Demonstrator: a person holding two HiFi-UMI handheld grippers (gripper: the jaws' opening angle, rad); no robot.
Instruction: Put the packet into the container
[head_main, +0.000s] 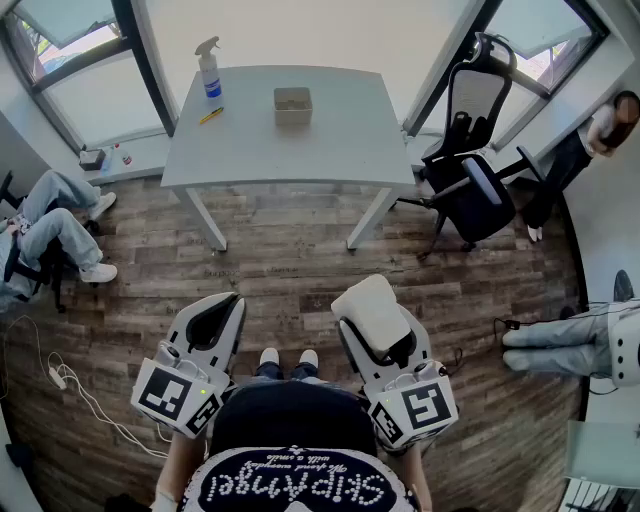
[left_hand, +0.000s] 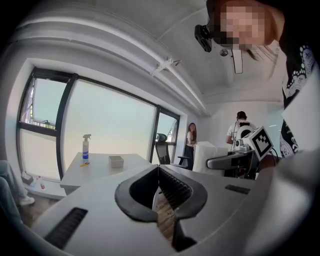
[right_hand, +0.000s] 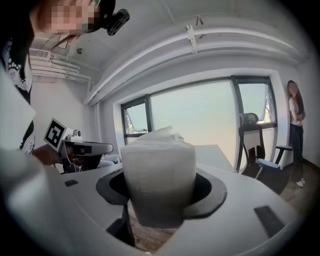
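My right gripper is shut on a white packet, which fills the gap between its jaws and sticks out past the tips. My left gripper is held beside it, shut with nothing between its jaws. Both are at waist height over the wooden floor, well short of the table. The container, a small grey open box, stands near the middle of the white table ahead.
A spray bottle and a yellow pen lie at the table's left end. A black office chair stands right of the table. A seated person's legs are at the left, another person stands at the right.
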